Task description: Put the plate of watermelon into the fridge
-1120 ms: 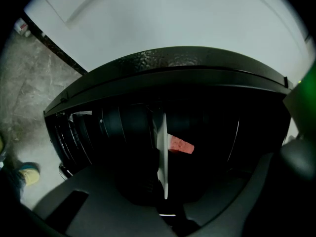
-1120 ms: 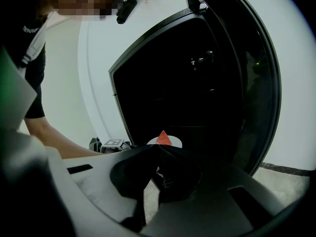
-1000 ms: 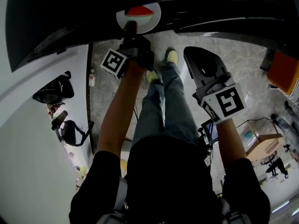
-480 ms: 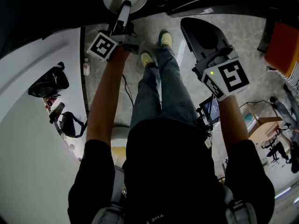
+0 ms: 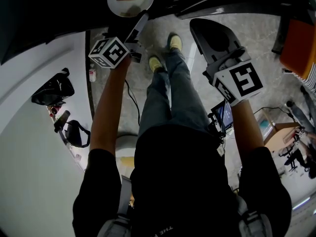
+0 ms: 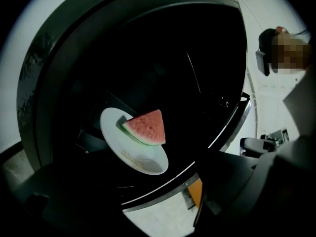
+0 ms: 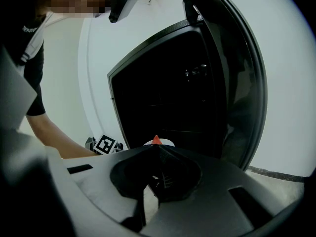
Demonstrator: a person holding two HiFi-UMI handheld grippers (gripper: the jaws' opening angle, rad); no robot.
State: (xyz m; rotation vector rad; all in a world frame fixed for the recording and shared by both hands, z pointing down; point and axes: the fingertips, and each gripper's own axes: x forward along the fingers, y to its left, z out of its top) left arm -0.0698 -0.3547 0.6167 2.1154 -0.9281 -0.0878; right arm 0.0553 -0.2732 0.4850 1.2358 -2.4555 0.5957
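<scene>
Watermelon plate (image 6: 143,157): white, located inside the dark cavity of the black fridge (image 7: 163,98), at the far end of the scene. It carries one red wedge of watermelon (image 6: 147,127) with a green rind. The surface beneath the plate is too dark to identify.

Left gripper (image 5: 138,26): released. Its jaws have just been opening and now stand wide apart. The plate lies just beyond them, with neither jaw pressing on it. The marker cube (image 5: 109,52) sits nearer the person.

Right gripper (image 7: 157,149): clenched, jaw tips together with nothing between them. It is positioned right of the plate, clear of it and aimed toward the fridge opening.

Fridge door (image 7: 237,83): swung open at the right.
</scene>
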